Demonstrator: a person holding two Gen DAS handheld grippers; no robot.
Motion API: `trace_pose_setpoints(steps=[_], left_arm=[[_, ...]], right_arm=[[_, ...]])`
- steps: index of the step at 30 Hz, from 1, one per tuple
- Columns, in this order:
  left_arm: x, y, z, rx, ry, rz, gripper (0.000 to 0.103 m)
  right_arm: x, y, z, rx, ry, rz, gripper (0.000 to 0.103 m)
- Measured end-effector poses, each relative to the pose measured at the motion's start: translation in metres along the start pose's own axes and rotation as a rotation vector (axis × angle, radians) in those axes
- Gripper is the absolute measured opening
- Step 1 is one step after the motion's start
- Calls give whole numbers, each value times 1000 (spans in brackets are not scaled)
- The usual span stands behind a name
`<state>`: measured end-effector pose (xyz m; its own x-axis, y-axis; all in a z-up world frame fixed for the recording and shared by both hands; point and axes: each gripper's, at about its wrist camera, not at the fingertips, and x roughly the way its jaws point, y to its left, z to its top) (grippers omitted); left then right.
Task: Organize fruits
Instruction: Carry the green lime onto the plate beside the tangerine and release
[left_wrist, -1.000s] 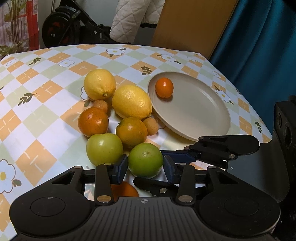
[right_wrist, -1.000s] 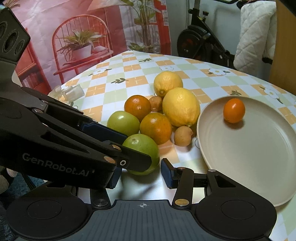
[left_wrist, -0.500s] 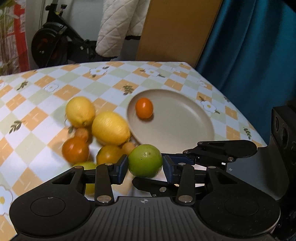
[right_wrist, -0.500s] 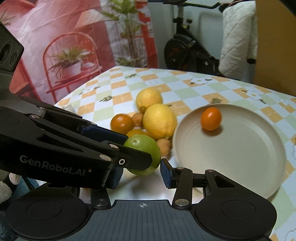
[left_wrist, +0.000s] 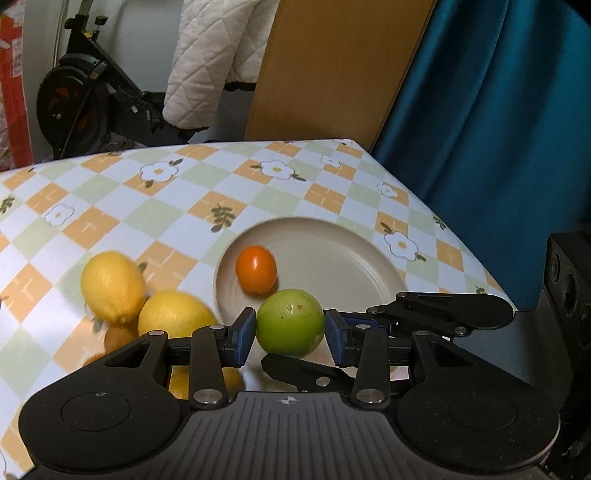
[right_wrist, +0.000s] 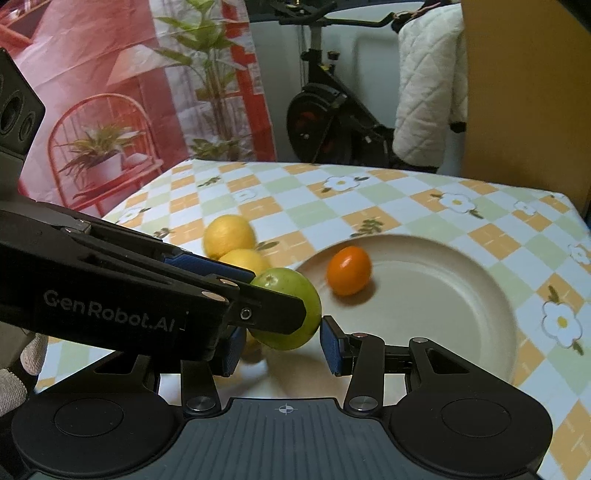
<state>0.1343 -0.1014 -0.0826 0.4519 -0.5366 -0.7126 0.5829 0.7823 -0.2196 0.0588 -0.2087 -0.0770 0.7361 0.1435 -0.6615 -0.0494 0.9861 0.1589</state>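
A small green fruit (left_wrist: 290, 321) hangs clear of the table at the near rim of the beige plate (left_wrist: 351, 266). My left gripper (left_wrist: 290, 338) is shut on it, a blue pad against each side. In the right wrist view the same green fruit (right_wrist: 295, 288) sits just above my right gripper (right_wrist: 282, 349). The right pad's tip meets its lower edge. The other pad is partly hidden behind the left gripper's finger (right_wrist: 258, 314). A small orange fruit (left_wrist: 256, 268) lies on the plate (right_wrist: 443, 302). Two lemons (left_wrist: 112, 284) (left_wrist: 173, 314) lie left of the plate.
More orange fruit (left_wrist: 118, 336) shows partly behind the left finger. The table edge (left_wrist: 461, 251) falls off at the right beside a blue curtain (left_wrist: 498, 129). Beyond the table stand a wooden board (left_wrist: 332, 74) and an exercise bike (right_wrist: 325, 122). A gloved hand (right_wrist: 14, 376) shows at the lower left.
Both grippers rose from the fruit pile with the green fruit and travelled right to the plate's rim. The pile has slid left and partly out of view.
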Motion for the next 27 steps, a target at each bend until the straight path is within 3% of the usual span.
trace_pose_setpoints(steps=[27], left_arm=[[59, 17, 25, -33, 55, 48, 44]], right_arm=[[64, -27, 19, 8, 82, -78, 40]])
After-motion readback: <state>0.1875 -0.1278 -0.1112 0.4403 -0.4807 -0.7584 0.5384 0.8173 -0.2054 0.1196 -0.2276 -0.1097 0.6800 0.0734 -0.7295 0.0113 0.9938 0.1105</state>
